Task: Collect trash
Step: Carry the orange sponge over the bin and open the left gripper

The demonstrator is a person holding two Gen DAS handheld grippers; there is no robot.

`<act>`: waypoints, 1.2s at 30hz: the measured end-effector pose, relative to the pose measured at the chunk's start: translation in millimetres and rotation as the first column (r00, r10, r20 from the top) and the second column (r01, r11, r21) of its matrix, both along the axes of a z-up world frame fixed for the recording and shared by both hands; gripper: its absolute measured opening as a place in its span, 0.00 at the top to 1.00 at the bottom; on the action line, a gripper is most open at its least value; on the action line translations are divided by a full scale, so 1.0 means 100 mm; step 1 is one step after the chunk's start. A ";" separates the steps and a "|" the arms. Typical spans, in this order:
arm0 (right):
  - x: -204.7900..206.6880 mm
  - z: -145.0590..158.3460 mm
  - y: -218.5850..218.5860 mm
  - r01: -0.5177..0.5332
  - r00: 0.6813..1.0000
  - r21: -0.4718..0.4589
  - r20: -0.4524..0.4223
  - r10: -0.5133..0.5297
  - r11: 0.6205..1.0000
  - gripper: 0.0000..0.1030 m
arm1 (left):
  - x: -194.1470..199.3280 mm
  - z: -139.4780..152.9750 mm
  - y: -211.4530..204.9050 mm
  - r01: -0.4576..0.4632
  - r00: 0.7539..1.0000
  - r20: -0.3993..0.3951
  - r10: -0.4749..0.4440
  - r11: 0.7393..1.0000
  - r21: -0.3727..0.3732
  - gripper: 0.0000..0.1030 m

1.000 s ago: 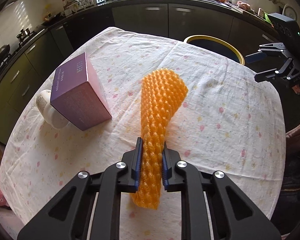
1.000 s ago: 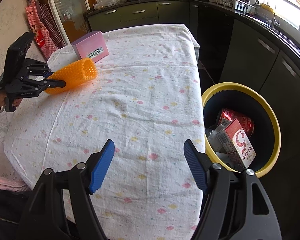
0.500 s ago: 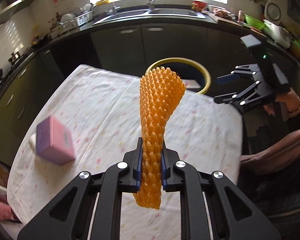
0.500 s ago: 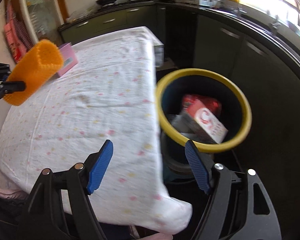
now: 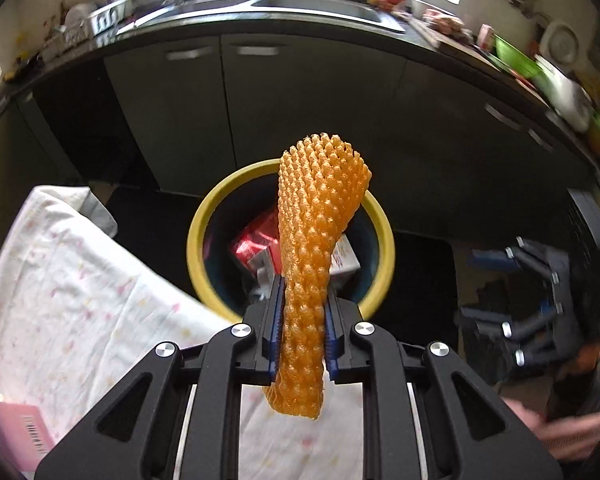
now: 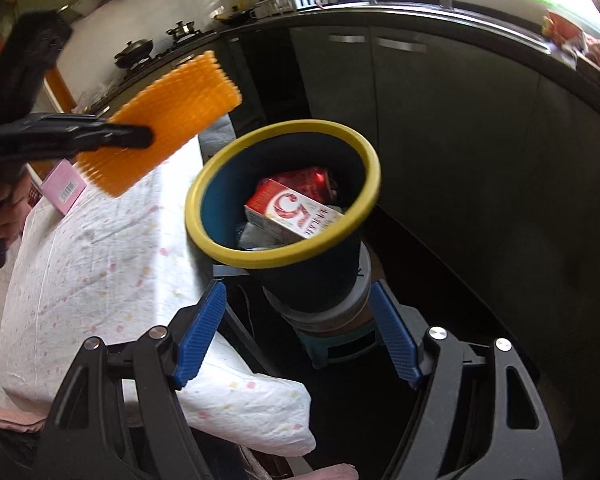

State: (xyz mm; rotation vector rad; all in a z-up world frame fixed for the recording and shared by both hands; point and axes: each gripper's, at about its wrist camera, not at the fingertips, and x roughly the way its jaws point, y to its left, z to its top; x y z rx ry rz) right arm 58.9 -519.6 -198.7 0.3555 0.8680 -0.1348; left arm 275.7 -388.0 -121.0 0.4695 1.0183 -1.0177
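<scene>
where the left wrist view looks down its own fingers, the left gripper [image 5: 300, 334] is clamped on the lower part of the orange foam net sleeve [image 5: 320, 232], both blue pads pressed into its waist, with a short tail hanging out below the jaws toward 6 o'clock. the sleeve's long axis runs from the jaws toward 12 o'clock, flaring at the far end, and that far end overlaps the mouth of the yellow-rimmed bin [image 5: 194, 240], which lies directly ahead of the jaws at 12 o'clock. cartons and a red can are visible inside the bin. the cloth-covered table [image 5: 80, 300] falls away toward 8 o'clock with a pink box [image 5: 16, 428] at its near corner. the right gripper [image 5: 512, 292] shows at 3 o'clock, blurred, jaws apart and empty. from the right wrist view, the right gripper [image 6: 296, 332] stands open with nothing between its pads, the bin [image 6: 284, 258] just ahead at 12 o'clock. the sleeve [image 6: 160, 120] appears at 10 o'clock in the left gripper [image 6: 140, 136], tilted up toward the bin's rim but apparently short of being over its opening. judgement: the left hand carries the item and is the one concerned; release should wait until the sleeve hangs over the bin mouth, since a light foam piece could catch on the rim.
</scene>
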 end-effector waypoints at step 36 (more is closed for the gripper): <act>0.22 0.21 0.33 -0.082 0.996 -0.019 0.021 0.083 0.996 0.17 | -0.40 0.49 1.89 -0.507 0.776 0.168 0.608 0.760 -0.407 0.05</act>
